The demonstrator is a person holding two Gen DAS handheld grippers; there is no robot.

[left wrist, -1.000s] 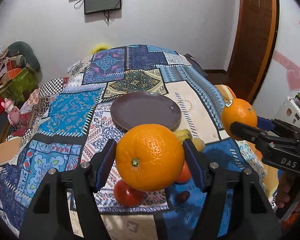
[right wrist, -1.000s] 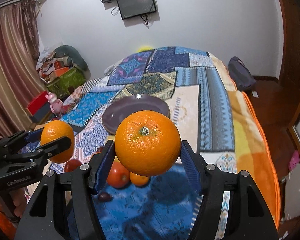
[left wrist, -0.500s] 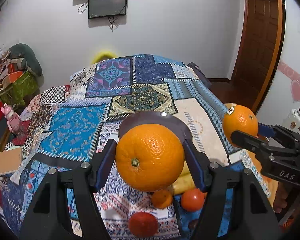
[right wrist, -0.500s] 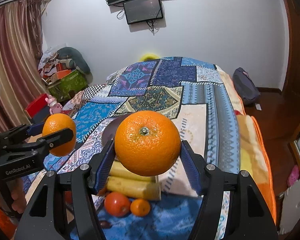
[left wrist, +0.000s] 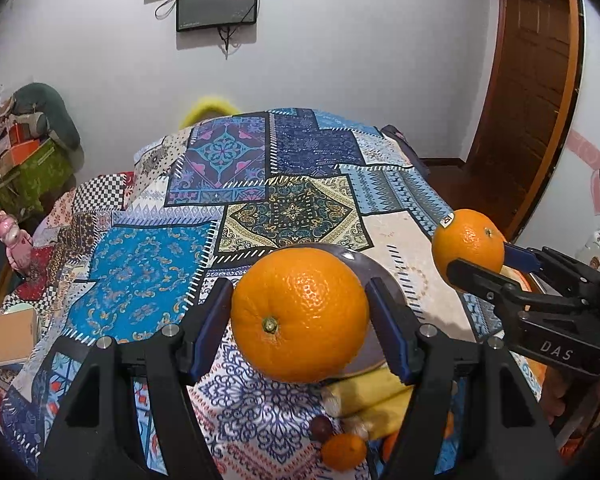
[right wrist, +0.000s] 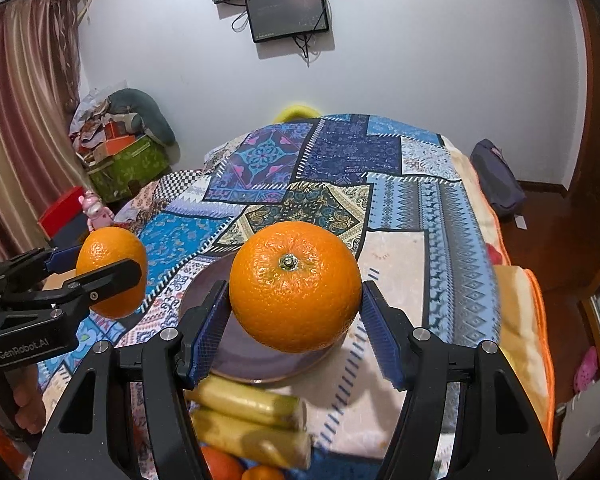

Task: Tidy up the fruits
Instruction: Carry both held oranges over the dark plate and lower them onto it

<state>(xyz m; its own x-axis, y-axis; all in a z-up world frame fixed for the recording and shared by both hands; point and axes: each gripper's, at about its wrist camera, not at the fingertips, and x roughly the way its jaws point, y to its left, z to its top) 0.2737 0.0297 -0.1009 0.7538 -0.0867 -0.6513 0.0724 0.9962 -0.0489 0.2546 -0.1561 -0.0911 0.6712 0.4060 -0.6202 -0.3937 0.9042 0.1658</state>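
Purple plate (right wrist: 236, 356) on the patchwork bed cover (left wrist: 148, 256) — nothing visible in it; bananas (right wrist: 244, 420) lie just beside its near rim. Left tongs (left wrist: 300, 316) pinch one orange (left wrist: 300, 316) above the plate. Right tongs (right wrist: 296, 288) pinch a second orange (right wrist: 296, 288) — likewise over the plate.

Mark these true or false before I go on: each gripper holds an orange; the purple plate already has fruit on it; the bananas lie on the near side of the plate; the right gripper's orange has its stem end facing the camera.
1. Each gripper holds an orange. True: the left gripper clamps one orange, the right gripper another orange.
2. The purple plate has fruit on it. False: what shows of it is bare.
3. The bananas lie nearer than the plate. True.
4. The right gripper's orange shows its stem end. True.
5. The held oranges touch each other. False: they are apart.
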